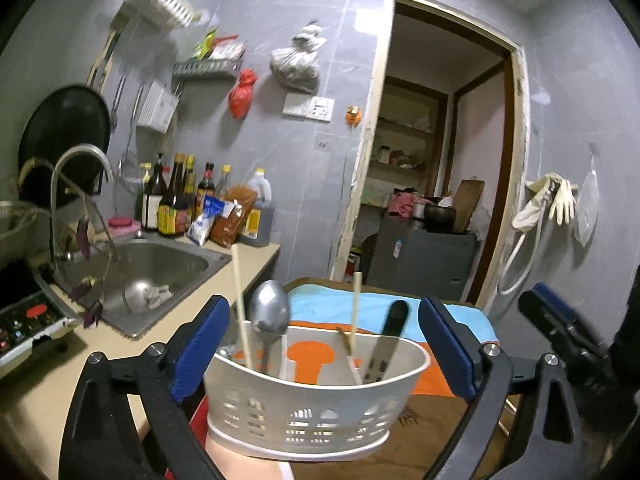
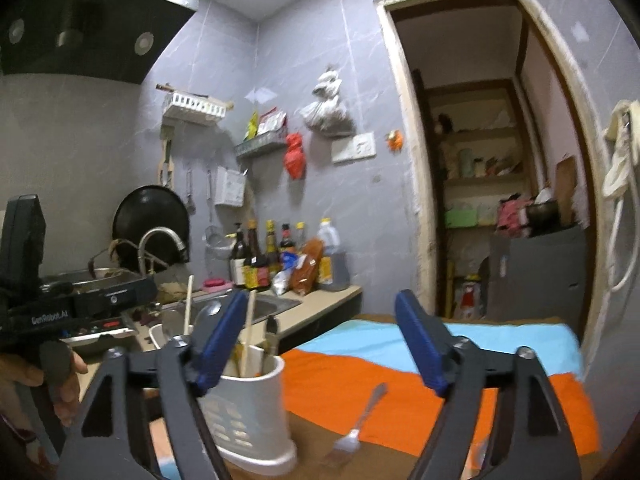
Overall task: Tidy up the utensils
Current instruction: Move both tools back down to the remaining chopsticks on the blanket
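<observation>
Blue-padded left gripper [image 1: 320, 344] points roughly level, jaws spread wide to either side of the white utensil caddy [image 1: 316, 408], pads clear of its walls. Spoon [image 1: 269, 314], chopsticks [image 1: 240, 300] and a dark-handled utensil [image 1: 390, 332] stand inside it. Right gripper [image 2: 324, 344] likewise stands apart, empty, the caddy behind its left finger. Fork [image 2: 356, 428] lies on the striped cloth [image 2: 360, 360] between its fingers, blurred. Caddy base is cut off from view.
</observation>
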Tool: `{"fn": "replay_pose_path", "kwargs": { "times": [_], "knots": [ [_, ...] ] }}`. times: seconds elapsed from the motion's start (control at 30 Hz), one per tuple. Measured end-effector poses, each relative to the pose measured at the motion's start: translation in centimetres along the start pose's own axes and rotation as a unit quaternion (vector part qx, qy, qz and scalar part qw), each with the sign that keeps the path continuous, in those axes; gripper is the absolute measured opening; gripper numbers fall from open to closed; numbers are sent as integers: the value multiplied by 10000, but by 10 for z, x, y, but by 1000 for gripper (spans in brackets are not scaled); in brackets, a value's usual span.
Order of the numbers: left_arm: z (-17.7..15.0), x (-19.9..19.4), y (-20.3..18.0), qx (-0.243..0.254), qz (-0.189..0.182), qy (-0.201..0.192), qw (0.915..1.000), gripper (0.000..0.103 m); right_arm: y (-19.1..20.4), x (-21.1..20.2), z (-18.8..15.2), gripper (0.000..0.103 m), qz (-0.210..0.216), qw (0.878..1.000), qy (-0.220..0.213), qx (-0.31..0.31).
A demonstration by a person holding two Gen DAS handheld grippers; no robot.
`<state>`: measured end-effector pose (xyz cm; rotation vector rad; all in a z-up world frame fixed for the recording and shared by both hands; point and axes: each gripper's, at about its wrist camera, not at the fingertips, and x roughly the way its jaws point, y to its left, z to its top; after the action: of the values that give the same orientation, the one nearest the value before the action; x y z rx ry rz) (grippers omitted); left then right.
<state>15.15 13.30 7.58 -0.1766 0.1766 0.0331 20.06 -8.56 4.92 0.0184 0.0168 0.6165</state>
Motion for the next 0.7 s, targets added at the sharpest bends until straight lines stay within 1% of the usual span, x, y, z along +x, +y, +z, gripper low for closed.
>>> {"fn": "replay_pose_path", "kwargs": {
  "times": [0.07, 0.13, 0.17, 0.23, 0.3, 0.4, 0.53, 0.63, 0.7],
  "knots": [
    [-3, -4, -14, 148, -1, -83, 9999, 94, -6, -15, 4, 86, -144, 9998, -66, -137],
    [-5, -6, -28, 249, -55, -148, 9996, 95, -12, -27, 8, 88, -248, 9994, -112, -224],
    [-7, -8, -36, 296, -98, -177, 9994, 96, -16, -36, 11, 93, -320, 9990, -138, -269],
    [-10, -9, -46, 360, -187, -205, 9990, 96, -23, -48, 15, 98, -428, 9984, -192, -323],
    [-14, -11, -59, 426, -285, -222, 9984, 97, -30, -60, 17, 99, -540, 9975, -231, -381],
    [-20, -12, -79, 525, -423, -230, 9975, 97, -41, -78, 20, 103, -681, 9965, -279, -401],
    [-29, -12, -104, 646, -605, -221, 9958, 97, -57, -100, 20, 103, -894, 9945, -306, -450],
    [-37, -10, -120, 662, -652, -236, 9954, 97, -68, -112, 18, 103, -1039, 9930, -294, -469],
    [-41, -5, -130, 660, -707, -167, 9952, 97, -76, -119, 15, 103, -1144, 9918, -275, -490]
  ]
}}
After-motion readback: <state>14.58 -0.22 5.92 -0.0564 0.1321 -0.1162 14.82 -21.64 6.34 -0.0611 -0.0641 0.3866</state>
